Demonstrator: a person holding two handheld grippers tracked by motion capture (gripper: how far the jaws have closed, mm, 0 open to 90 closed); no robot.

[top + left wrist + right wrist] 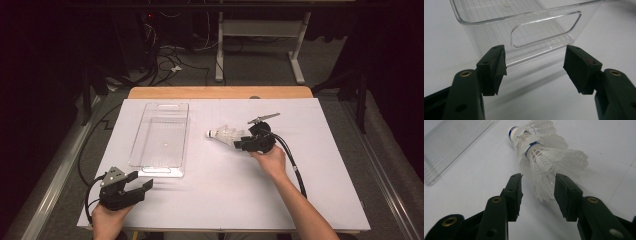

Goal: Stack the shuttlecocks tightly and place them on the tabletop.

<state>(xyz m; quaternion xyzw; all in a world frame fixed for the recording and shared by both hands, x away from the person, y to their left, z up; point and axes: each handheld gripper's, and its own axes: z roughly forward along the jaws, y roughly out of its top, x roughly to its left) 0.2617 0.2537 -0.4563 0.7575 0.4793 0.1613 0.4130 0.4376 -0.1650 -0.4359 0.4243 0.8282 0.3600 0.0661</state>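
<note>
Clear bin (524, 30) far end cut off at top edge (left gripper view).

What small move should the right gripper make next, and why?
Probably ease forward and close on the shuttlecocks. The right gripper is open with the feather skirt's tip between its pads, not pressed. They lie on the table beside the clear bin, likely their destination.

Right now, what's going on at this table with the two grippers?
A person works two hand-held grippers at a white table. The right gripper is at a cluster of white shuttlecocks lying on the table, its open fingers straddling the feather skirt of the nearest one without pressing it. The left gripper is open and holds nothing, pointing at the handle end of a clear plastic bin.
</note>
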